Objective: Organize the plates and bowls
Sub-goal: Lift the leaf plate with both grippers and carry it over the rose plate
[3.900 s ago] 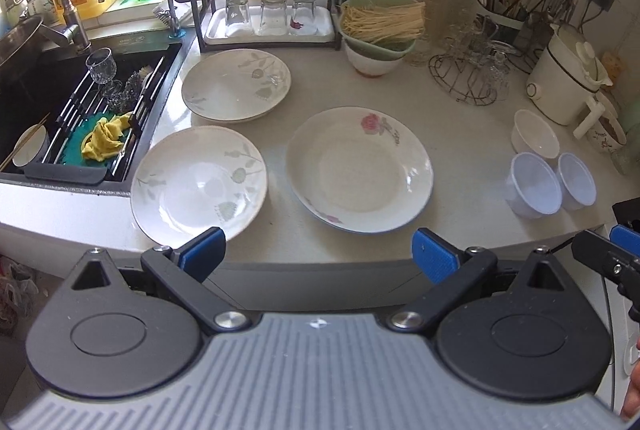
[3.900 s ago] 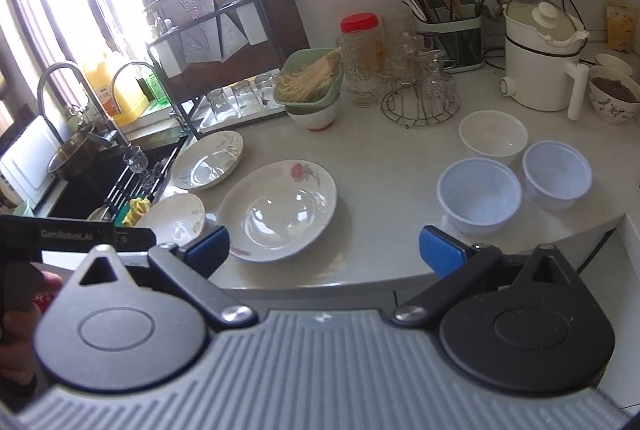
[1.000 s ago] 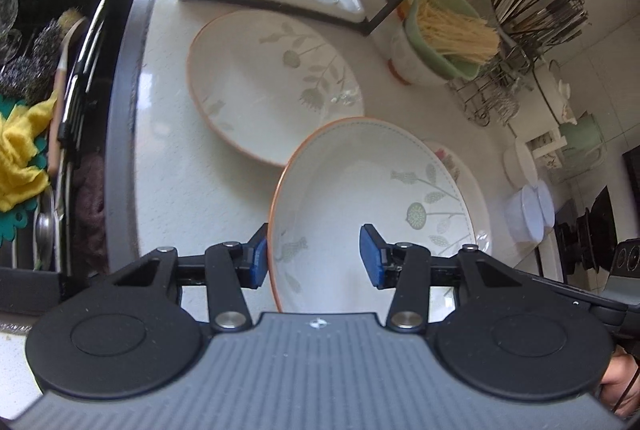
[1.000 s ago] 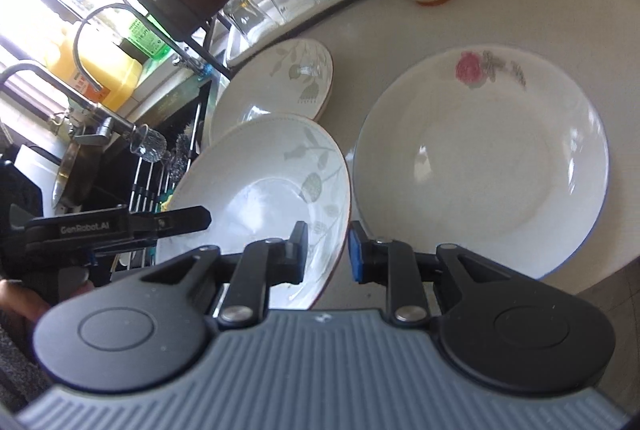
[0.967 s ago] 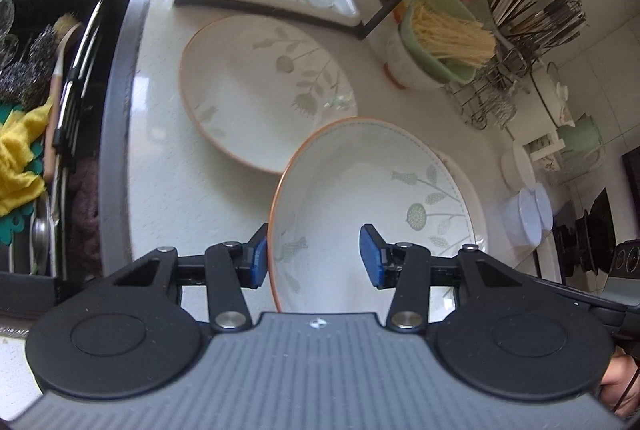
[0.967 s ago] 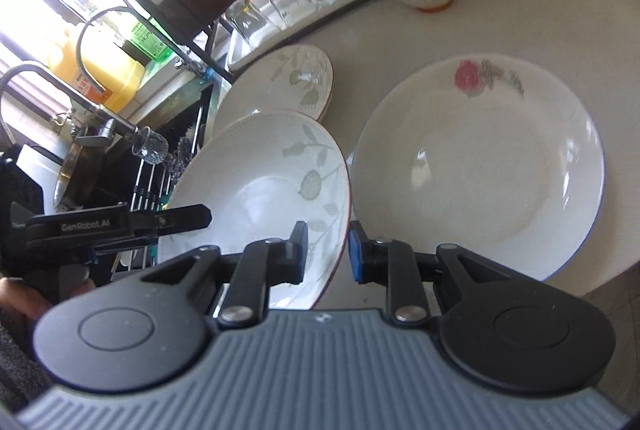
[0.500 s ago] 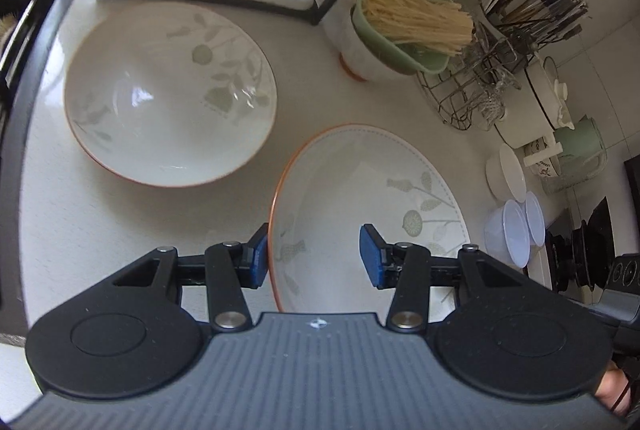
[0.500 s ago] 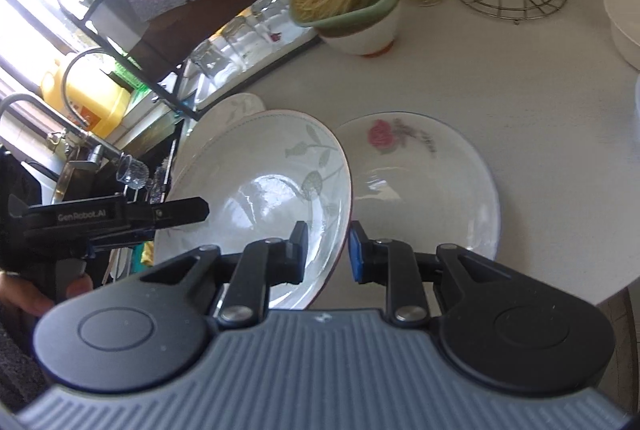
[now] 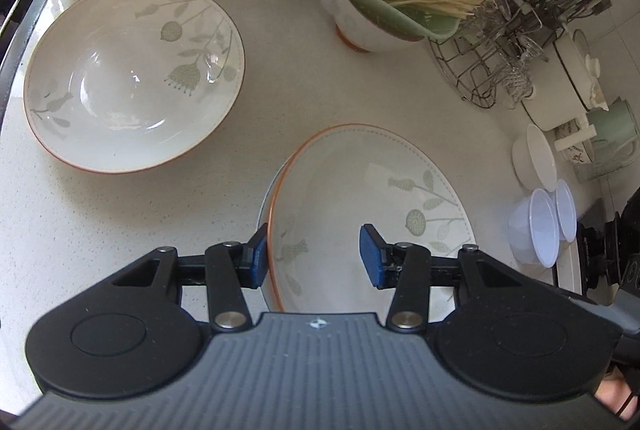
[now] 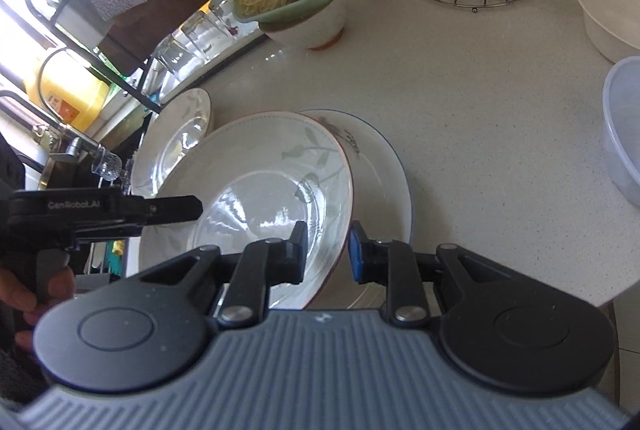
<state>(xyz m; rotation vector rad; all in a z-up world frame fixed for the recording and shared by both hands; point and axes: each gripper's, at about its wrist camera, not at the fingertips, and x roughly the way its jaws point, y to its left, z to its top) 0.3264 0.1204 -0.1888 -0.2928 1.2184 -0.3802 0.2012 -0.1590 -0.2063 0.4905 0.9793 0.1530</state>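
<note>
Kitchen table [image 9: 280, 101], sunny. Leaf plate [image 10: 256, 197] has moved over rose plate [image 10: 380, 165]. Right gripper [image 10: 326, 254] fingers pinch its rim; left gripper [image 9: 310, 256] fingers half wide around edge. Stacking nearly done.

Leaf plate [image 9: 372, 189] over rose plate [image 10: 380, 165] (second leaf plate [image 9: 132, 69] left).

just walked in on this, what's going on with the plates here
A person is stacking dishes with a pair of tongs in each hand. Both the left tongs and right tongs grip the rim of a leaf-patterned plate, one on each side, holding it tilted just above the rose-patterned plate on the counter. A second leaf-patterned plate sits apart near the sink; the small bowls are untouched.
</note>
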